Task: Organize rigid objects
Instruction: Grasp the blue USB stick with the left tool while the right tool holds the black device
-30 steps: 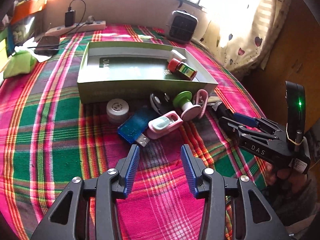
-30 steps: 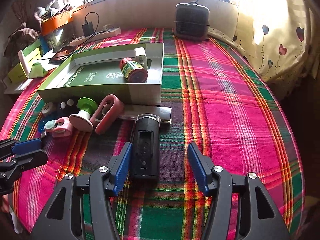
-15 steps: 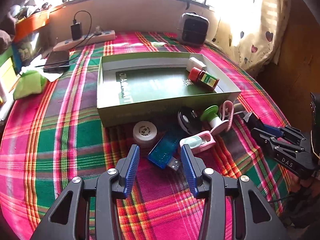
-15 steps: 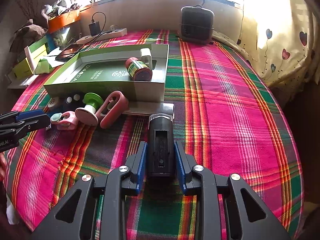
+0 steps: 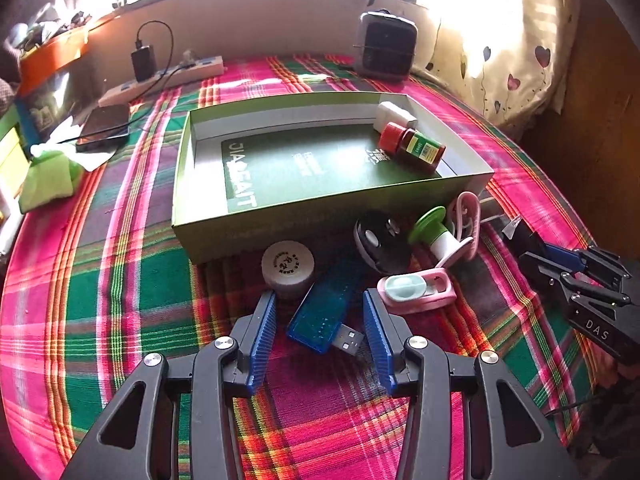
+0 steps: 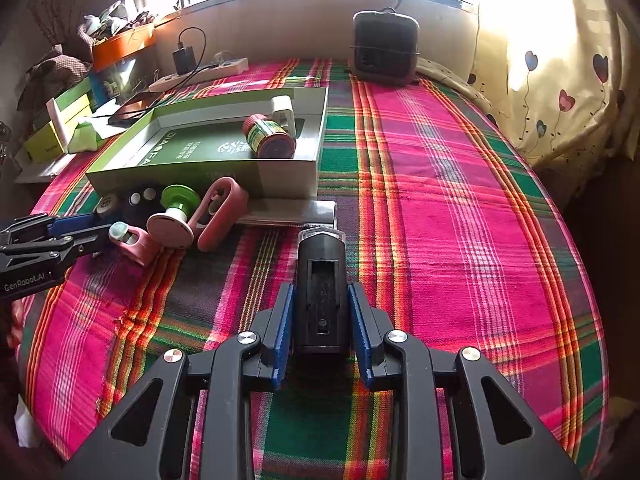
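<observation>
An open green box (image 5: 280,216) lies on the plaid cloth, holding a red-capped bottle (image 5: 412,148) and a white piece (image 5: 396,114). Loose items sit in front of it: a grey round tin (image 5: 288,266), a black oval gadget (image 5: 380,244), a green-topped spool (image 5: 434,228), a pink clip (image 5: 468,216) and a pink case (image 5: 416,290). My left gripper (image 5: 320,296) is open, its fingers on either side of a blue USB stick (image 5: 324,312) without touching it. My right gripper (image 6: 321,287) is shut on a black oblong device (image 6: 320,276) resting on the cloth.
A black heater (image 5: 386,46) stands at the back near the curtain. A power strip (image 5: 160,80), a phone (image 5: 104,126) and a green cloth (image 5: 48,176) lie at the back left. A flat dark bar (image 6: 288,214) lies against the box's front wall.
The right gripper's jaws closed onto the black device. The left gripper moved forward, so the blue USB stick now lies between its fingers.
</observation>
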Action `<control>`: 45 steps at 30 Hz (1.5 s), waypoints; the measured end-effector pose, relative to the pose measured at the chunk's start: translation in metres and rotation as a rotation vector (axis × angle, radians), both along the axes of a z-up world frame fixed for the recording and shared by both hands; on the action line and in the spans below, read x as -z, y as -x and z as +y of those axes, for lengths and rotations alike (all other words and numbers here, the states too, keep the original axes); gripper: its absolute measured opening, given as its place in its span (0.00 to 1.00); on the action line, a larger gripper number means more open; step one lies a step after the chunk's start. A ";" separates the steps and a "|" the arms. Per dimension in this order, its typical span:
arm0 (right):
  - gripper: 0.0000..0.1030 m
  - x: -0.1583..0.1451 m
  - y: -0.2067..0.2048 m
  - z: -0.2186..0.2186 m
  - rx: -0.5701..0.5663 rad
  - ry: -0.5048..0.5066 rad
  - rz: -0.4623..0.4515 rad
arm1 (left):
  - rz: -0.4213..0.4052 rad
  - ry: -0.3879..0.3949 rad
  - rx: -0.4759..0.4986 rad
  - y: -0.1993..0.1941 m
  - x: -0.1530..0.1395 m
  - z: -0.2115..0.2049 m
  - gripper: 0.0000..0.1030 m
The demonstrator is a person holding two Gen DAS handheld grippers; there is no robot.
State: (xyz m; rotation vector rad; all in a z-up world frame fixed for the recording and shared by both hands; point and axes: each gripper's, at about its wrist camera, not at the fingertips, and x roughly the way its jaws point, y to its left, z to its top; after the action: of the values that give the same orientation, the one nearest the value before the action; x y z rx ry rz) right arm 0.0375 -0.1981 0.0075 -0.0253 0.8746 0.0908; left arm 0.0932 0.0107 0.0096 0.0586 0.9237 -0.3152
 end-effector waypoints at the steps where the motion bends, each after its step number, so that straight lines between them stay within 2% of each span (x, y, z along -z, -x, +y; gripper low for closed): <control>1: 0.28 0.000 0.000 0.000 -0.001 -0.001 -0.001 | 0.001 0.003 0.006 0.001 0.000 -0.001 0.40; 10: 0.28 0.000 -0.001 -0.002 -0.003 -0.012 -0.010 | 0.009 0.023 0.035 0.018 -0.001 -0.011 0.40; 16: 0.28 0.001 -0.001 -0.003 -0.008 -0.014 -0.014 | 0.013 0.026 -0.030 0.007 -0.001 -0.006 0.40; 26: 0.28 0.000 0.000 -0.004 -0.012 -0.021 -0.018 | 0.012 0.004 -0.048 -0.005 -0.001 -0.007 0.40; 31: 0.28 0.000 0.000 -0.004 -0.013 -0.023 -0.020 | 0.007 -0.025 -0.061 -0.007 0.000 -0.007 0.32; 40: 0.28 0.000 -0.001 -0.004 -0.014 -0.023 -0.021 | -0.005 -0.035 -0.064 -0.005 0.000 -0.007 0.32; 45: 0.28 0.000 -0.001 -0.004 -0.014 -0.022 -0.021 | -0.004 -0.021 -0.083 -0.003 -0.001 -0.004 0.25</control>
State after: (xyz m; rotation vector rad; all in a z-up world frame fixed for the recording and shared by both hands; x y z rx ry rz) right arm 0.0381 -0.2019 0.0074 -0.0116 0.8521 0.1127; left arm 0.0959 0.0065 0.0103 0.0405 0.9226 -0.2280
